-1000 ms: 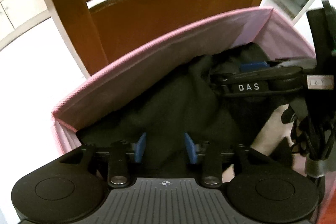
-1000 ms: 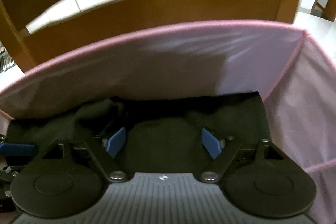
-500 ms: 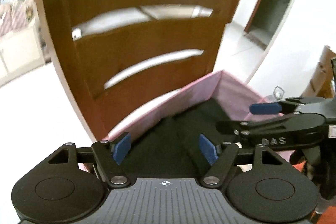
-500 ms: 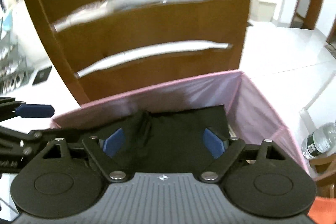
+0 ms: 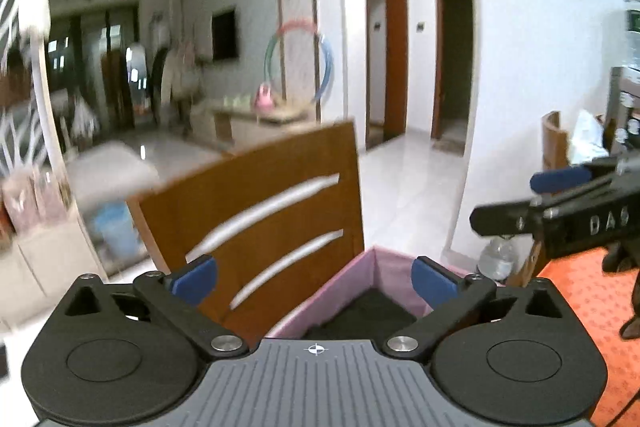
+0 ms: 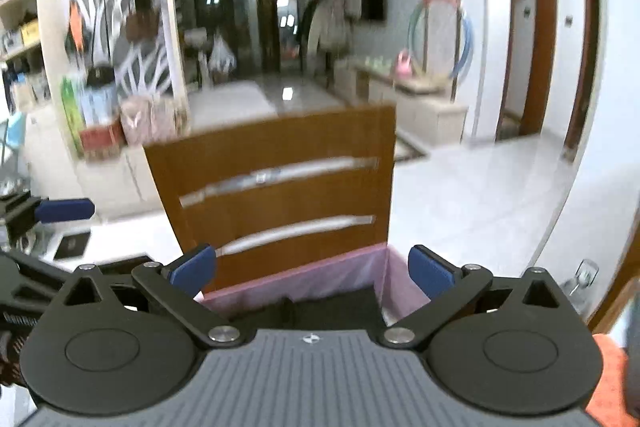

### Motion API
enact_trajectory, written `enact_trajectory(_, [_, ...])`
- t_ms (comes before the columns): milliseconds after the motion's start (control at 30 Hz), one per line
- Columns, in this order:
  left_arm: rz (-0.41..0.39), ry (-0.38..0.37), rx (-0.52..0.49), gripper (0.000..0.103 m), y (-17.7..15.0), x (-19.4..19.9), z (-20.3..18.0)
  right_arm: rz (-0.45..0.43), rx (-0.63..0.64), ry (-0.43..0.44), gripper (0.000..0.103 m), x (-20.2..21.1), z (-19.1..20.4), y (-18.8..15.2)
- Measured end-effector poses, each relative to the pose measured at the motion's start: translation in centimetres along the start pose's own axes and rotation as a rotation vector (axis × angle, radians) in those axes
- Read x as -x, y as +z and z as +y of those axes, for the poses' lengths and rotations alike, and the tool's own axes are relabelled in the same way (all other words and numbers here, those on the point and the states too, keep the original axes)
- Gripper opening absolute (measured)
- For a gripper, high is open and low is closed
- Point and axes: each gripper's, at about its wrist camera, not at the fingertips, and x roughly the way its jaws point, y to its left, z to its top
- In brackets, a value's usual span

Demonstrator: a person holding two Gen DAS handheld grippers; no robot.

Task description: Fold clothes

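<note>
A black folded garment (image 5: 370, 309) lies inside a pink fabric bin (image 5: 360, 269), low in the left wrist view. The right wrist view shows the same black garment (image 6: 320, 307) in the pink bin (image 6: 304, 277). My left gripper (image 5: 314, 279) is open and empty, held above and behind the bin. My right gripper (image 6: 312, 267) is open and empty too, raised over the bin's near side. The right gripper's finger (image 5: 560, 179) shows at the right edge of the left wrist view. A left gripper fingertip (image 6: 66, 209) shows at the left of the right wrist view.
A brown wooden chair back (image 6: 276, 187) with slats stands right behind the bin. An orange patterned surface (image 5: 580, 291) lies to the right. A water bottle (image 5: 496, 259) stands on the white tiled floor. Beyond are a living room, a low cabinet and doorways.
Both grippers rose up and back out of the pink bin, leaving the black garment inside. The left gripper's jaws opened wide; the view now takes in the room.
</note>
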Motion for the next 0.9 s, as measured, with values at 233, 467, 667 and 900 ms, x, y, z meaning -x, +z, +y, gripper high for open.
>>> enact_trajectory(233, [-0.109, -0.020, -0.064, 0.103, 1.6, 7.6, -4.1, -0.090, 0.037, -0.077, 0.103, 10.7, 1.1, 0.9])
enact_trajectory(467, [-0.124, -0.093, -0.046, 0.103, 1.3, 13.2, -9.4, -0.146, -0.044, -0.116, 0.103, 22.2, 0.7, -0.8])
enact_trajectory(667, [-0.068, -0.115, -0.054, 0.103, -0.4, 17.2, -15.3, -0.126, -0.092, -0.252, 0.103, 32.2, -0.5, -4.9])
enact_trajectory(900, [0.003, -0.209, -0.134, 0.103, -2.0, 20.2, -23.3, -0.046, -0.197, -0.398, 0.103, 42.2, -3.5, -10.6])
